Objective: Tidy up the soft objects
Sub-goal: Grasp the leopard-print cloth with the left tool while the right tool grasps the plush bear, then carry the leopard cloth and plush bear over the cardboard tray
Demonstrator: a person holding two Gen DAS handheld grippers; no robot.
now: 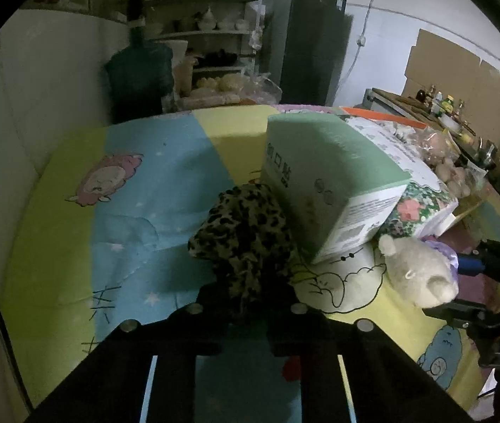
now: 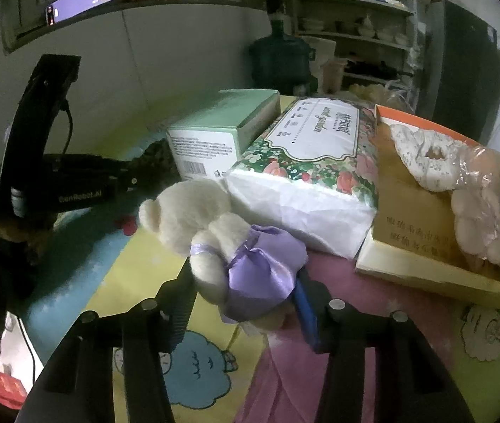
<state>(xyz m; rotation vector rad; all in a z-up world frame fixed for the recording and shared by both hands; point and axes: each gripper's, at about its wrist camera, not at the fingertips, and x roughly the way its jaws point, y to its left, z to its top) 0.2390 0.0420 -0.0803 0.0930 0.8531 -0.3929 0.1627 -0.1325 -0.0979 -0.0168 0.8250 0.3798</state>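
On the bed, left tool [image 1: 250,303] clamps leopard cloth [image 1: 243,232]; right tool [image 2: 250,292] grips teddy [image 2: 214,239].

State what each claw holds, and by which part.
Left claw: leopard-print cloth, by its near end. Right claw: plush bear, by its purple-dressed body.

On the quilt [image 1: 73,162], the leopard-print cloth [image 1: 246,232] lies at the left, touching the near left corner of the mask box [image 1: 324,183]. Right of that box lies the tissue pack [image 2: 306,172], and farther right the cardboard box [image 2: 415,208] with bagged soft things in it. The plush bear [image 2: 193,218] lies near, before the tissue pack
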